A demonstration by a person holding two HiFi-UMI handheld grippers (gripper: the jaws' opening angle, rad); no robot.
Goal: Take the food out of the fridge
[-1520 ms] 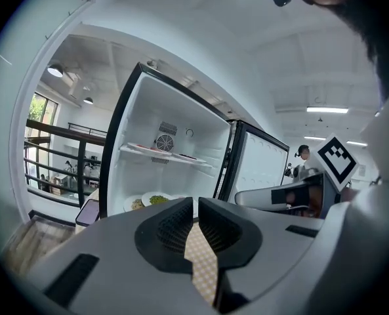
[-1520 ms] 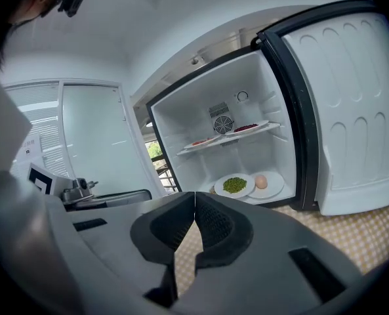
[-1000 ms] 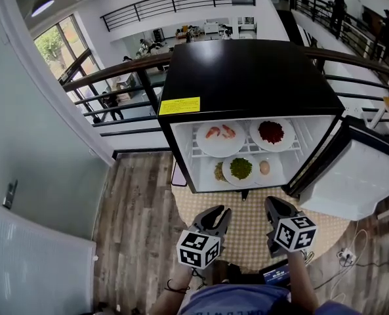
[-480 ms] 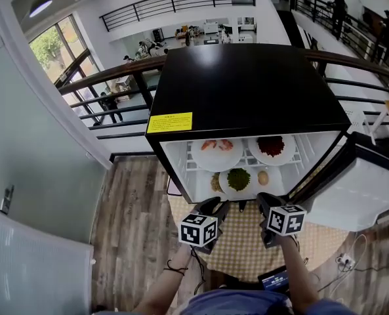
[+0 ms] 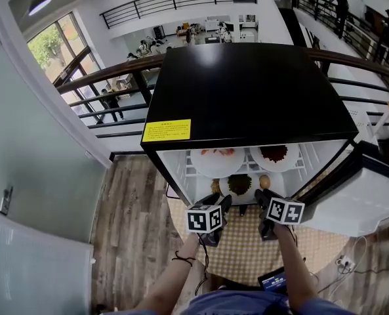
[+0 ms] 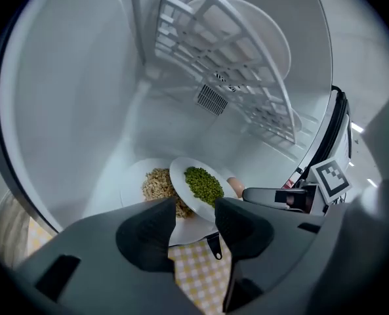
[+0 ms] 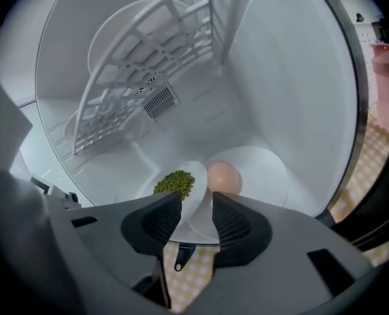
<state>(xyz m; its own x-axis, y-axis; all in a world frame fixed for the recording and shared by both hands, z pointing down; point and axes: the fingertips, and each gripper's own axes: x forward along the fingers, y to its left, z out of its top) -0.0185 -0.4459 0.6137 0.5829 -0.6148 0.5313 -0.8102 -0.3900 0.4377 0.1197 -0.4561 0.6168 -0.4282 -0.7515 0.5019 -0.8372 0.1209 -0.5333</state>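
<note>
Open fridge [image 5: 246, 90], pea plate [image 6: 178, 180], egg plate [image 7: 266, 169], perhaps grain plate [image 6: 131, 194]

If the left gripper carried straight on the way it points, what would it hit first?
Probably the near rim of the plate of green peas, dead ahead between the opening tongs of the left gripper, which grip nothing yet. The gap to it is hard to judge.

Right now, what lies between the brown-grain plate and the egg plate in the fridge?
The plate of green peas, overlapping the brown-grain plate; the left gripper view shows it.
</note>
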